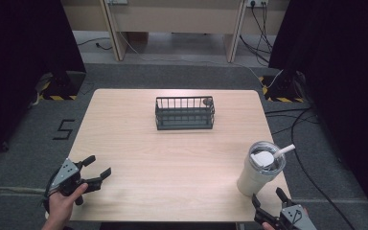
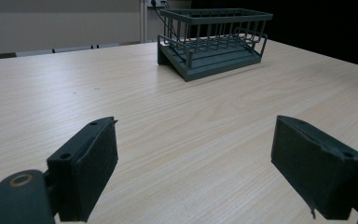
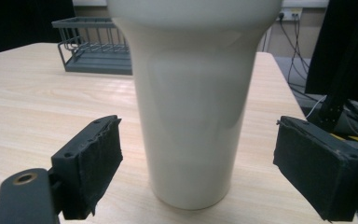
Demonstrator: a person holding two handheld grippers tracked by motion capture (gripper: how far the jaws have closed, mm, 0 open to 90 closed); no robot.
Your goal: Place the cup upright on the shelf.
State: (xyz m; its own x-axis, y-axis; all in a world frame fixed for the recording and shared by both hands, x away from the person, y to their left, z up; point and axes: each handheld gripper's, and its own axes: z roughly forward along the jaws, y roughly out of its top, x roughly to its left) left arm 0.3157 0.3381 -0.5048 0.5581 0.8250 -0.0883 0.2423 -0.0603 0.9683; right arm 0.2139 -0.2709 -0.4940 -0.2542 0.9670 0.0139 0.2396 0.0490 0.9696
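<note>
A cream tumbler [image 1: 258,171] with a clear lid and a white straw stands upright near the table's front right corner. My right gripper [image 1: 268,197] is open just in front of it; in the right gripper view the tumbler [image 3: 191,107] rises beyond the two spread jaws of the gripper [image 3: 198,168], not touched by either. A dark grey wire basket [image 1: 185,113] sits at the middle back of the table, also seen far off as the basket [image 2: 212,41]. My left gripper [image 1: 98,167] is open and empty at the front left, held over bare wood [image 2: 193,165].
The light wooden table [image 1: 172,158] has wide bare room between the basket and both grippers. A small round object [image 1: 206,101] rests at the basket's back right corner. Cables and dark stands lie on the floor beyond the right edge.
</note>
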